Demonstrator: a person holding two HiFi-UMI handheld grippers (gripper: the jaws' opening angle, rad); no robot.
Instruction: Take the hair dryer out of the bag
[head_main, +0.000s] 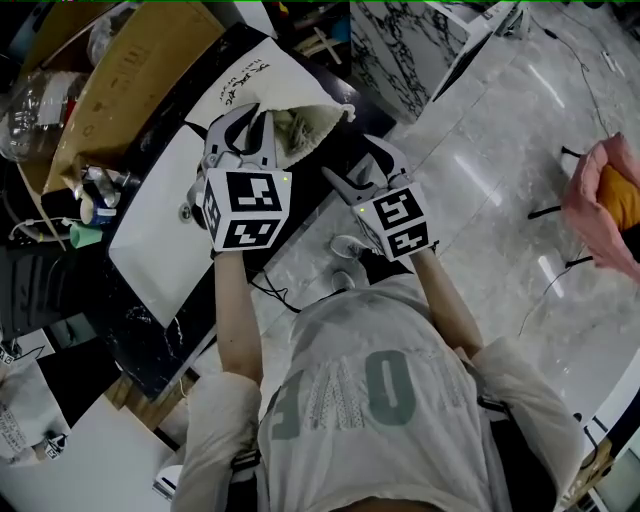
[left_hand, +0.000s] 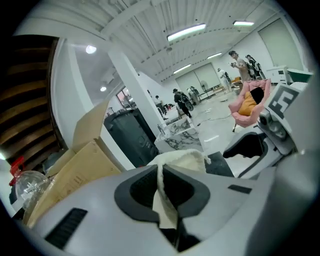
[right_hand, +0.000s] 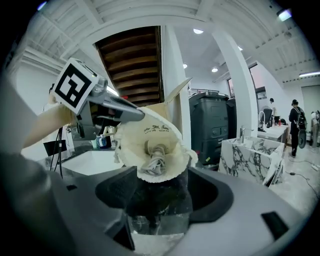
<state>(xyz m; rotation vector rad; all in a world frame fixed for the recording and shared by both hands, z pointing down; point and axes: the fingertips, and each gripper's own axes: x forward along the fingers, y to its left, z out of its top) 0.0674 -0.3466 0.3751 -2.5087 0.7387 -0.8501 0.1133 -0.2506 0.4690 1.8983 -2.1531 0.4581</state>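
A cream drawstring bag (head_main: 305, 135) hangs over the dark counter (head_main: 150, 340), lifted by its rim. My left gripper (head_main: 256, 122) is shut on that rim; in the left gripper view the cream cloth (left_hand: 164, 200) is pinched between the jaws (left_hand: 162, 175). In the right gripper view the bag's mouth (right_hand: 150, 142) faces the camera, and the grey hair dryer with its coiled cord (right_hand: 154, 159) shows inside. My right gripper (head_main: 362, 170) stands just right of the bag, open (right_hand: 157, 197), with nothing between its fingers.
A cardboard box (head_main: 130, 70) and a clear plastic container (head_main: 30, 110) stand at the far left of the counter. A white sheet (head_main: 165, 225) lies under the left gripper, with small bottles (head_main: 95, 195) beside it. A marble slab (head_main: 400, 50), a dark bin (right_hand: 210, 125) and a pink chair (head_main: 605, 200) stand around.
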